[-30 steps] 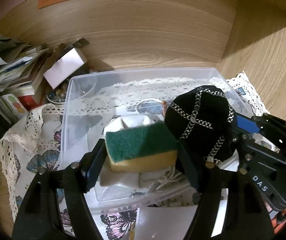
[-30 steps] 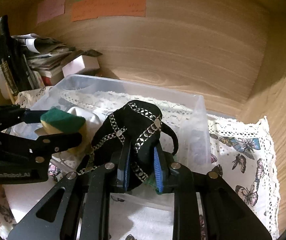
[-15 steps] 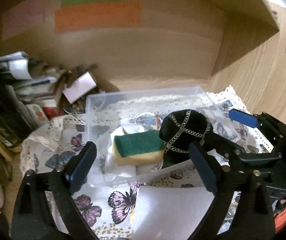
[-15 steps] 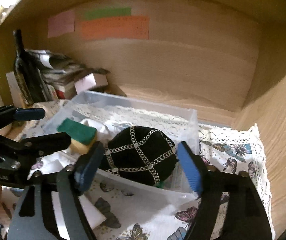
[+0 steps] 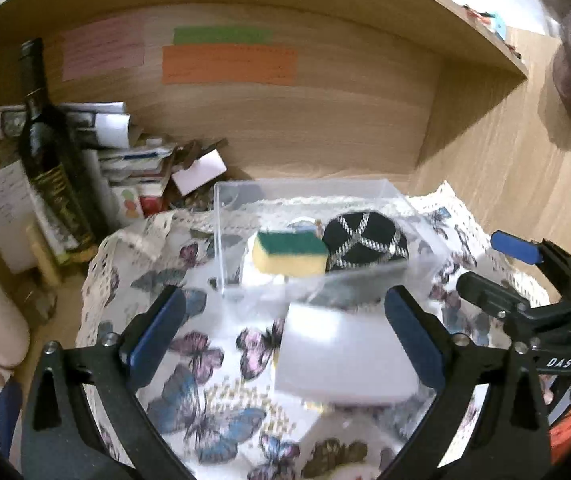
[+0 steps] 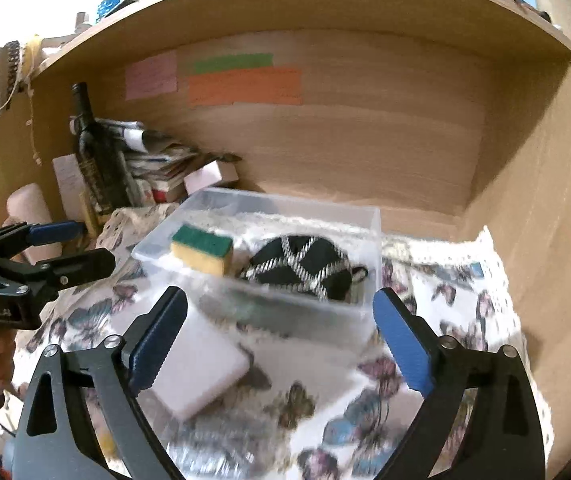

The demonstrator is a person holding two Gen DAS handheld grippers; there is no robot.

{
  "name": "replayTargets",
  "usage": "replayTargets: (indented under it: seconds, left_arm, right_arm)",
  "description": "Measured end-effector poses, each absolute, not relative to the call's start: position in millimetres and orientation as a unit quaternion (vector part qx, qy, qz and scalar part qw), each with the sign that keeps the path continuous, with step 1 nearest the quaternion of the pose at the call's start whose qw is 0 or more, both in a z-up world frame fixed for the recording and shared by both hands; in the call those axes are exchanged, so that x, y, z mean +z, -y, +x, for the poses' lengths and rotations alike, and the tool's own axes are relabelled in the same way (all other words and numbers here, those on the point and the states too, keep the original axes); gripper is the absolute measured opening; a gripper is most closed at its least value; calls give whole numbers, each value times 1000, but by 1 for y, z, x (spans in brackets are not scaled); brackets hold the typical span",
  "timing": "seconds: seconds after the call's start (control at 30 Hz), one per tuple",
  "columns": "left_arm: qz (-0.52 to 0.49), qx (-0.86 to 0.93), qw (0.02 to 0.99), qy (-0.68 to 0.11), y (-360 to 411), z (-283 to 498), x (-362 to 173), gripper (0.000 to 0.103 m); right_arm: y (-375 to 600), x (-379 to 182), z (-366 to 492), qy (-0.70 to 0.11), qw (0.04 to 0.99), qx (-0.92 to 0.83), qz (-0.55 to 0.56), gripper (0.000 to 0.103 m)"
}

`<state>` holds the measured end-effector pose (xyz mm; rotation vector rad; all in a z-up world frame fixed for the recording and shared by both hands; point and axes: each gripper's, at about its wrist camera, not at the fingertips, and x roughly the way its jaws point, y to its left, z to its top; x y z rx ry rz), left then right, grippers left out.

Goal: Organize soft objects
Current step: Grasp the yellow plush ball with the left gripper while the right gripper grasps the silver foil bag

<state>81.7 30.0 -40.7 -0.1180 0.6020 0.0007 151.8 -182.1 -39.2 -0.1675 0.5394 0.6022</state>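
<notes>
A clear plastic bin (image 5: 221, 240) (image 6: 369, 256) stands on a butterfly-print cloth (image 5: 189, 344) (image 6: 465, 280). In it lie a yellow sponge with a green top (image 5: 291, 254) (image 6: 201, 250) and a black pouch with silver chain crosses (image 5: 365, 242) (image 6: 301, 266). My left gripper (image 5: 285, 340) is open and empty, held back from the bin's near side; it also shows in the right wrist view (image 6: 69, 246). My right gripper (image 6: 279, 340) is open and empty, also back from the bin; it shows in the left wrist view (image 5: 501, 264).
A white rectangular block (image 5: 345, 356) (image 6: 201, 372) lies on the cloth in front of the bin. A dark wine bottle (image 5: 49, 152) (image 6: 93, 156) and a pile of papers and books (image 5: 133, 160) stand at the back left. Wooden walls close the back and right.
Both grippers opened, leaving the sponge and the black pouch in the bin, and drew back toward me and away from the bin.
</notes>
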Motion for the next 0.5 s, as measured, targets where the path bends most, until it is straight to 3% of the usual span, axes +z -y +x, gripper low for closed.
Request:
replayTargets:
  seconds: [0.5]
  left_arm:
    - [-77, 0, 935, -346, -5, 21, -100, 101]
  right_arm:
    - [189, -86, 88, -315, 898, 295, -85, 94]
